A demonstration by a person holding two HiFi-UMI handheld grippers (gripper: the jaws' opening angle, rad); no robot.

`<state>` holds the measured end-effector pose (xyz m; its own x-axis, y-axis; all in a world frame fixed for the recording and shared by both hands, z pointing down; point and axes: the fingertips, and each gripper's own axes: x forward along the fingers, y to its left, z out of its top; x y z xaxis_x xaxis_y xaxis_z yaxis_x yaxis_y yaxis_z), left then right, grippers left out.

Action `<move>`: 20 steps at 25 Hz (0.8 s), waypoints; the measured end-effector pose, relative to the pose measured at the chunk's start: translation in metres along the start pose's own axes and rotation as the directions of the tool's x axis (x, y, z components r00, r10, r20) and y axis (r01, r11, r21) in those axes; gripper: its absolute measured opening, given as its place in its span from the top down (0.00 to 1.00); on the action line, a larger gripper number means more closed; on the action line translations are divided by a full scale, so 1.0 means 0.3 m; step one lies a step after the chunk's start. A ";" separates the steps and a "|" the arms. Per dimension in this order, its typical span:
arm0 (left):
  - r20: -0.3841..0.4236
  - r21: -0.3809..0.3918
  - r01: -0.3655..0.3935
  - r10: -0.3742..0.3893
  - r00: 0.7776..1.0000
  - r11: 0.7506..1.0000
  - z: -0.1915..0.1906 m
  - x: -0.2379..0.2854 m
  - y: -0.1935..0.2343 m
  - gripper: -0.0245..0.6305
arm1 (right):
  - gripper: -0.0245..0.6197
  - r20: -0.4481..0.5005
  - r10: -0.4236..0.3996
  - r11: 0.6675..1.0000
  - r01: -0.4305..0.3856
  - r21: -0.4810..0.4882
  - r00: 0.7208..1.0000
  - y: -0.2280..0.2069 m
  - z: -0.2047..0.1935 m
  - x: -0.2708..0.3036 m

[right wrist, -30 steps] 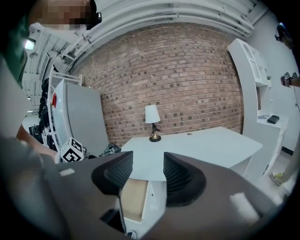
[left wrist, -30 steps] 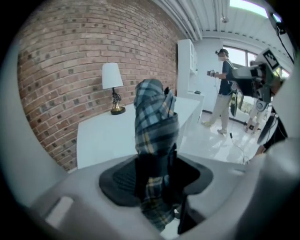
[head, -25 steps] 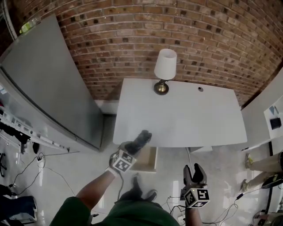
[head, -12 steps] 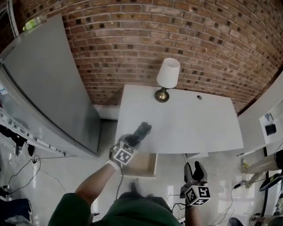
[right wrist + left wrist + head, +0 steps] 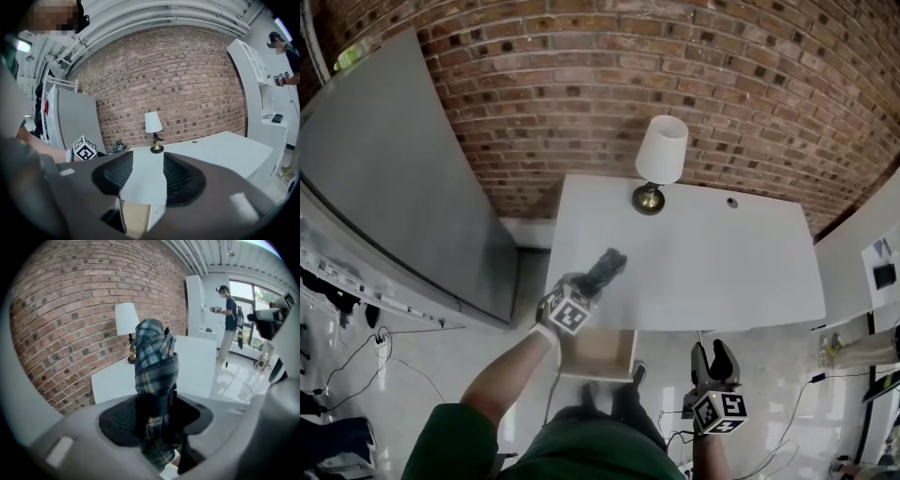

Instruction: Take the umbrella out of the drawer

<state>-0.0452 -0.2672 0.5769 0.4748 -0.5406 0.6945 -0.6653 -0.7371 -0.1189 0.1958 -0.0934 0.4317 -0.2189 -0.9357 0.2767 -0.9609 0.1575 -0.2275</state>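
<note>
**Plaid umbrella out of the drawer, held over the counter's near-left corner**

A white rectangular counter (image 5: 712,253) is set against a red brick wall (image 5: 581,84). A white-shaded brass lamp (image 5: 659,159) is seen at its 12 o'clock edge and a large grey panel (image 5: 394,206) at 9 o'clock. A light wooden drawer (image 5: 598,354) is left pulled out at 7 o'clock under the front edge. The folded blue plaid umbrella (image 5: 154,362) is clamped in the left gripper (image 5: 152,416) above the counter's 8 o'clock corner. The right gripper (image 5: 147,176) is held at 5 o'clock, jaws apart and empty. Since a second ago, the umbrella has been carried from above the drawer to over the counter.
</note>
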 end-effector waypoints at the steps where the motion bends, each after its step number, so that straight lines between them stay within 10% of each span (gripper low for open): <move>1: -0.020 0.003 -0.001 0.001 1.000 1.000 -0.003 0.024 0.003 0.65 | 0.65 -0.002 0.010 1.000 -0.010 0.003 1.000 -0.013 0.003 0.026; 20: -0.379 0.107 0.057 -0.012 0.925 0.993 -0.072 0.524 0.087 0.64 | 0.65 -0.049 0.059 0.998 -0.060 -0.026 0.997 -0.372 0.167 0.366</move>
<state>-0.0005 -0.3627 0.6984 0.2291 -0.3375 0.9130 -0.5716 -0.8059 -0.1545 0.2875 -0.2294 0.4405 -0.2829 -0.9083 0.3083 -0.9502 0.2216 -0.2190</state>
